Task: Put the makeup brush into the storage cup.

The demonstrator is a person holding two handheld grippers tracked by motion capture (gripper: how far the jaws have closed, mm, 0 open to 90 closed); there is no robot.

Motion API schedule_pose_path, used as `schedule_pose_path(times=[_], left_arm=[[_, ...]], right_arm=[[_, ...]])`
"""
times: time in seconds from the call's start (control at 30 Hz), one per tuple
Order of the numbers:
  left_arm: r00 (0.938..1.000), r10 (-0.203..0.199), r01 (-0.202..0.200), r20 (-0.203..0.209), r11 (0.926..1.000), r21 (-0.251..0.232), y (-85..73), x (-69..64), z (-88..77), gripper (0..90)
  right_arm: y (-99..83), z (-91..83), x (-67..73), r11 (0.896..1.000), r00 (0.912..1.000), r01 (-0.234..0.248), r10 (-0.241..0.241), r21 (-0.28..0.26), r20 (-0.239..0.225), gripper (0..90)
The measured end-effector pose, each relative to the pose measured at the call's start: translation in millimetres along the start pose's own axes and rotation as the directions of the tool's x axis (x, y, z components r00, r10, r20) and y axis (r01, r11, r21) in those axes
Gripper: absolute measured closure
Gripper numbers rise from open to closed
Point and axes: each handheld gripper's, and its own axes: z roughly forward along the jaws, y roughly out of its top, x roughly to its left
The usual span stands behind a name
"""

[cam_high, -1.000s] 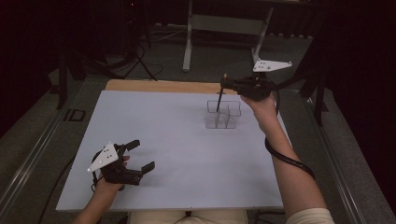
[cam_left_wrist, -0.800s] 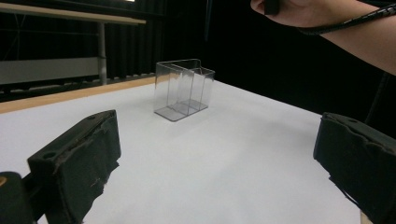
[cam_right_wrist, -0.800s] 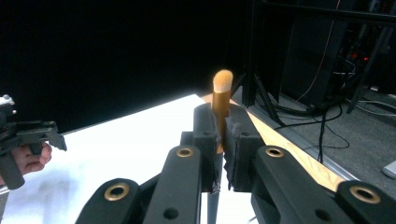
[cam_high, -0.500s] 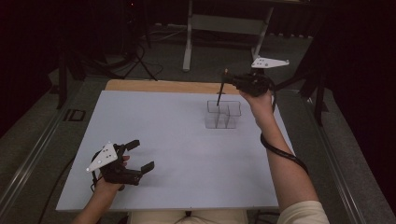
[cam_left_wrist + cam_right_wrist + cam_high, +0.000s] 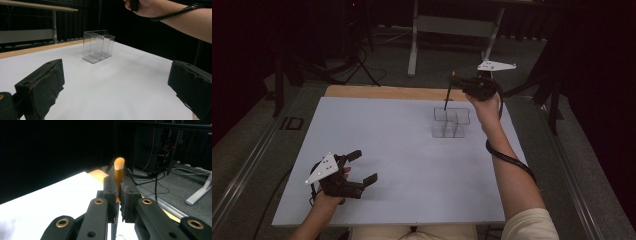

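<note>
The makeup brush (image 5: pixel 448 92) is clamped between the closed jaws of the right gripper (image 5: pixel 465 86), its lower tip above the clear divided organizer (image 5: pixel 451 122). The left gripper (image 5: pixel 361 167), jaws wide apart and empty, rests on the white table (image 5: pixel 412 175), well apart from the organizer.

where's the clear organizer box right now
In the high view, the clear organizer box stands on the white table at its far right, just below the right claw, which holds a thin stick above it.
</note>
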Motion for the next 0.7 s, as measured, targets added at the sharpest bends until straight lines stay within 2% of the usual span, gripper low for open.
schedule_pose_path(times=[0.3,0.47,0.6,0.67,0.7], left_arm=[[1.0,-0.002,0.002,0.008,1.0,0.005,-0.7,-0.7,0.5,1.8],[0.9999,-0.008,0.008,0.01,1.0,0.006,-1.0,-0.5,1.0,1.8],[0.9999,-0.009,0.009,0.011,0.9999,0.008,-1.2,-0.4,1.2,1.9],[0.9999,-0.009,0.009,0.013,0.9999,0.01,-1.4,-0.5,1.7,1.8],[0.9999,-0.008,0.008,0.015,0.9999,0.013,-1.6,-0.5,1.8,1.8]], right_arm=[[-5.0,9.3,-4.9,0.999,0.9994,-0.031,0.03,0.018,0.015,83.5],[-4.9,11.2,-4.9,0.999,0.9993,-0.029,0.028,0.023,0.026,83.5],[-7.9,15.6,-4.1,0.998,0.9993,-0.029,0.028,0.051,0.024,82.6],[-10.0,17.2,-4.6,0.998,0.9987,-0.048,0.047,0.047,0.023,70.0],[-10.5,17.6,-4.8,0.997,0.9985,-0.05,0.049,0.052,0.023,67.5]])
